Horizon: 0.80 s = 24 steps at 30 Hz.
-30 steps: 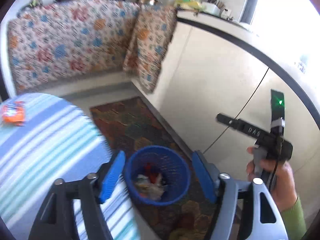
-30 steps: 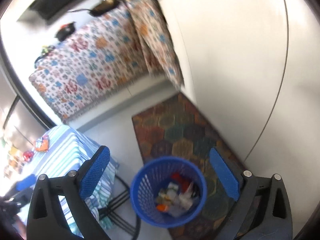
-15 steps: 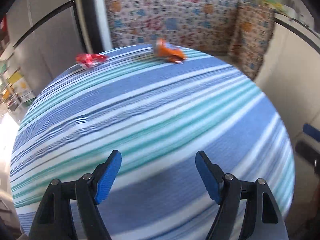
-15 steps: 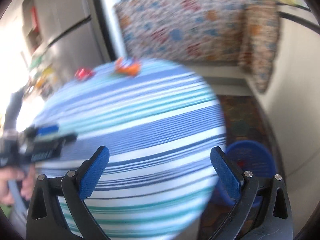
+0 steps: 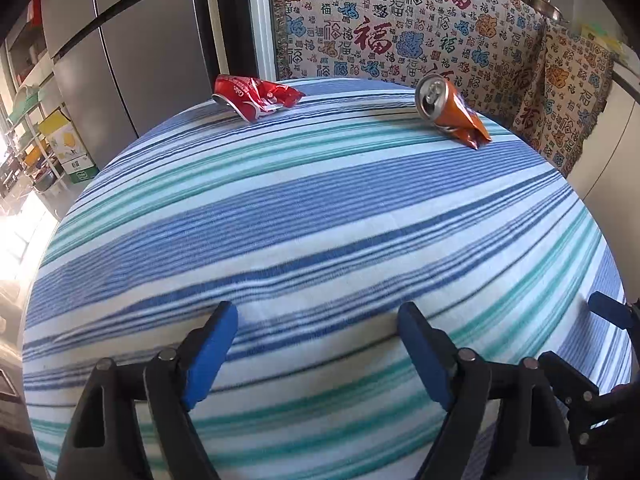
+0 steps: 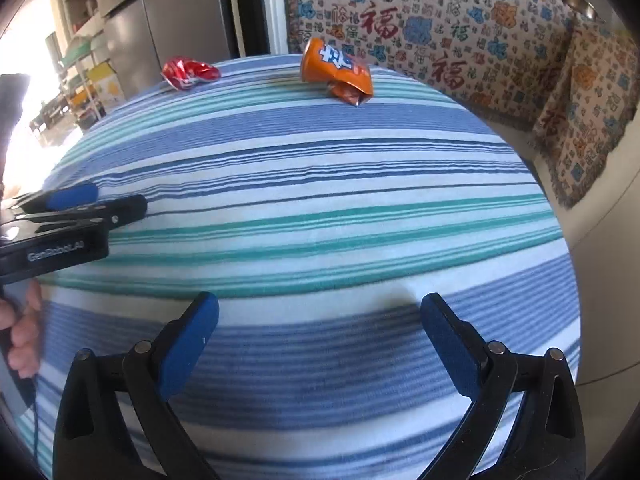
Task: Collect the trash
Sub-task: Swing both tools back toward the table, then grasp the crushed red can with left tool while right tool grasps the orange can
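Note:
Two crushed cans lie at the far edge of a round table [image 5: 320,220] covered in a blue and green striped cloth. The red can [image 5: 256,96] [image 6: 190,73] is on the left, the orange can [image 5: 450,114] [image 6: 338,72] on the right. My left gripper [image 5: 316,314] hovers over the near part of the cloth, its jaws opening with nothing between them. My right gripper [image 6: 320,302] is open and empty beside it, also well short of the cans. One blue pad [image 6: 72,196] of the left gripper shows in the right wrist view.
A grey fridge [image 5: 132,60] stands behind the table on the left, with shelves and boxes [image 5: 68,148] further left. A patterned cloth [image 5: 400,32] hangs behind the cans. A white counter wall [image 6: 600,260] runs close along the right. A hand [image 6: 24,336] grips the left tool.
Both views have swung away from the blue trash basket on the floor and now face the table. The two cans have come nearer. The left jaws stand a little wider.

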Available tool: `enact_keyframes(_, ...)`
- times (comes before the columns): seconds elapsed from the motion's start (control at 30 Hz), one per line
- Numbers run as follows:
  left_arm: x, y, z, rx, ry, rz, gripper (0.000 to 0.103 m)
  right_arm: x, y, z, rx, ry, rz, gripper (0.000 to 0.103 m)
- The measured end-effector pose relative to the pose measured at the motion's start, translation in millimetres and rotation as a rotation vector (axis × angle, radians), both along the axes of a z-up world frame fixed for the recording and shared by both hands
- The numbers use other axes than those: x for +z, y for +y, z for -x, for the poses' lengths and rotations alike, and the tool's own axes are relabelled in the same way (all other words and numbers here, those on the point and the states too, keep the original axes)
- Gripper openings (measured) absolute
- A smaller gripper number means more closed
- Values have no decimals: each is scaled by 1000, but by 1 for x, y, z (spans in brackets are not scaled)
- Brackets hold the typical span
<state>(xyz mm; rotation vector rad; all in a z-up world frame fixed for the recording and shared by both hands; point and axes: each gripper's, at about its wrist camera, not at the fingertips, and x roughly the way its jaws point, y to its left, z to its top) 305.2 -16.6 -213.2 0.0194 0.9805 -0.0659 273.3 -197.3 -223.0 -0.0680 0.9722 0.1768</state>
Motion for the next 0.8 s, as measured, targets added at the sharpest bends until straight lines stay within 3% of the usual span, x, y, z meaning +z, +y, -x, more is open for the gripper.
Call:
enact_keyframes(0.13,-3,4,-8,12,-14,1,98,0,-4,-9,-4,-14,-1,102)
enact_keyframes(0.3,-6,4,-16,14,-10,0,102,0,-7,-19,-13,-12,2,103)
enact_keyframes(0.63,-5,4,-17,1,-5,5,103,-1,-7,-22,-16,-10,4,103)
enact_keyframes(0.8,0,23,-36,-41,-9,81,103,-1,-9,-41,25,-3,2,103)
